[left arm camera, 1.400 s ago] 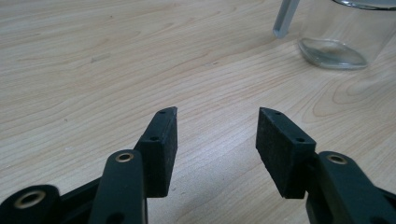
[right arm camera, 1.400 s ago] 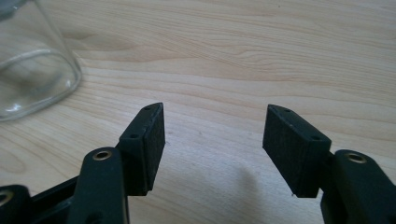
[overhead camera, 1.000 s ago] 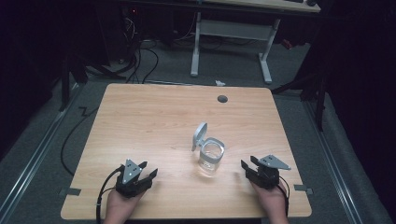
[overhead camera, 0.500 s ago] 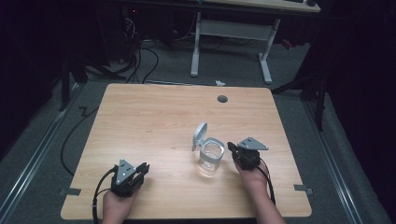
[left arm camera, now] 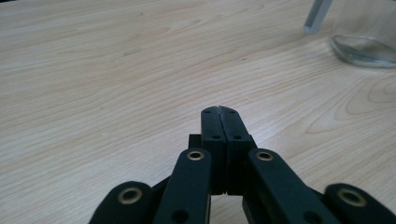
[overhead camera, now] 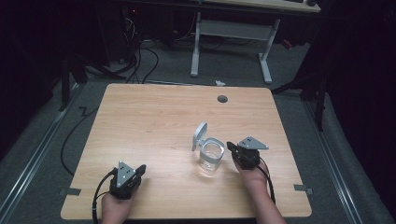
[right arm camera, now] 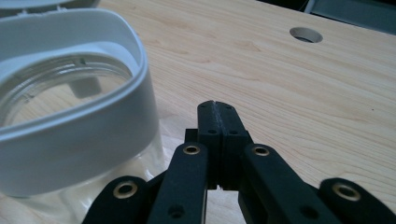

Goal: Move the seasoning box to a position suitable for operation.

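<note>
While the clear jar (overhead camera: pixel 211 157) stood on the wooden tabletop (overhead camera: pixel 154 121), toward its near right part, both tools were low on the wood on either side of it. Well to the left of the jar and nearer the front edge, the left tool (overhead camera: pixel 140 169) rested in the person's left hand (overhead camera: pixel 116 205), its black cable looping off to the left. In the left gripper view, that left tool (left arm camera: pixel 219 111) was clenched, its two jaws pressed flat together with nothing between them, and the jar's glass base (left arm camera: pixel 362 46) showed far off at the upper right.

The jar carried a white collar around its mouth, and its white lid (overhead camera: pixel 200 134) stood hinged open, tilted up at the jar's back left.

Just to the right of the jar, the right tool (overhead camera: pixel 229 147) pointed at it, held by the right hand (overhead camera: pixel 254 175). In the right gripper view, the right tool (right arm camera: pixel 215 106) was also clenched and empty, its tips just beside the jar's white collar (right arm camera: pixel 84 135); I cannot tell whether they touched it. Beyond the jar, near the tabletop's far edge, lay a round cable hole (overhead camera: pixel 222 99).
</note>
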Motion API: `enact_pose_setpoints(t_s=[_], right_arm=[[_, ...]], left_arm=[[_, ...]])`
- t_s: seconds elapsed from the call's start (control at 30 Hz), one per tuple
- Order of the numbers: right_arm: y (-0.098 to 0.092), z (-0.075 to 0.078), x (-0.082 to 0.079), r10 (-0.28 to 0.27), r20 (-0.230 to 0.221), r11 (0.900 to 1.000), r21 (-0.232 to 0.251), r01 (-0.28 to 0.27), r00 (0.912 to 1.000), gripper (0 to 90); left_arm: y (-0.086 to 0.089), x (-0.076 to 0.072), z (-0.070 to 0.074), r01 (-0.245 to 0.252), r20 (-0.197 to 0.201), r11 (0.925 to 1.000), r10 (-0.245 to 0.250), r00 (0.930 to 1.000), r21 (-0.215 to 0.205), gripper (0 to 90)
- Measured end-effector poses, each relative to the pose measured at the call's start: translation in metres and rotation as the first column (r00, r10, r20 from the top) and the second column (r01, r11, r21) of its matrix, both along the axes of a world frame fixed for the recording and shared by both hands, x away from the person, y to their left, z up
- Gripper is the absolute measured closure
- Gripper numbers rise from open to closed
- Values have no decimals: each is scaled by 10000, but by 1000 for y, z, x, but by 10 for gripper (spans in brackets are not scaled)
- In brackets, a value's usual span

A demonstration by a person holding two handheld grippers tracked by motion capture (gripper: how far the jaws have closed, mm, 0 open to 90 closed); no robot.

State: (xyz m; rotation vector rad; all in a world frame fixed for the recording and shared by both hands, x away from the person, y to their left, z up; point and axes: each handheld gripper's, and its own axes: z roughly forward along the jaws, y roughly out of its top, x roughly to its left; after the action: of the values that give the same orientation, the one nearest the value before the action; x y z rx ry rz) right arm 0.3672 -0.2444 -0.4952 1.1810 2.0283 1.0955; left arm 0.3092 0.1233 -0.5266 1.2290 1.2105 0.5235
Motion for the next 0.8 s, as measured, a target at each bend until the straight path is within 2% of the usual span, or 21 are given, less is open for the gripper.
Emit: enact_pose_setpoints(t_s=[0.1,0.17,0.23,0.43,0.5,0.53,0.57,0.63,0.7,0.8], right_arm=[[-7,2,1,-55,-210,10000,63,57,9998,899],[-11,4,0,-53,-189,10000,42,54,9998,898],[-16,5,1,-50,-191,9996,283,56,9998,898],[-10,5,4,156,26,9987,484,-157,9999,898],[-9,4,5,174,43,9987,476,-176,9998,898],[-9,4,5,186,18,9985,510,-186,9998,897],[-8,4,4,179,-31,9982,581,-177,9998,897],[-7,7,2,278,162,9983,506,-286,9995,897],[-8,9,-1,299,216,9983,490,-309,9993,897],[-10,10,-1,215,89,9984,514,-219,9997,897]], left_arm=[[0,2,6,-269,-30,9996,269,9996,-25,866],[-3,5,12,-353,88,9994,353,9993,20,865],[-4,8,16,-372,125,9993,372,9992,-24,857],[-2,15,21,-496,66,9978,499,9987,-438,854],[-4,17,21,-536,168,9970,546,9984,-564,855],[-4,18,21,-521,184,9968,533,9984,-602,856],[-4,19,19,-469,208,9979,479,9986,-442,855],[-3,20,15,-414,338,9988,423,9985,-250,849],[2,18,8,-374,347,9986,387,9986,-386,836],[7,18,3,-351,71,9976,356,9993,-591,835]])
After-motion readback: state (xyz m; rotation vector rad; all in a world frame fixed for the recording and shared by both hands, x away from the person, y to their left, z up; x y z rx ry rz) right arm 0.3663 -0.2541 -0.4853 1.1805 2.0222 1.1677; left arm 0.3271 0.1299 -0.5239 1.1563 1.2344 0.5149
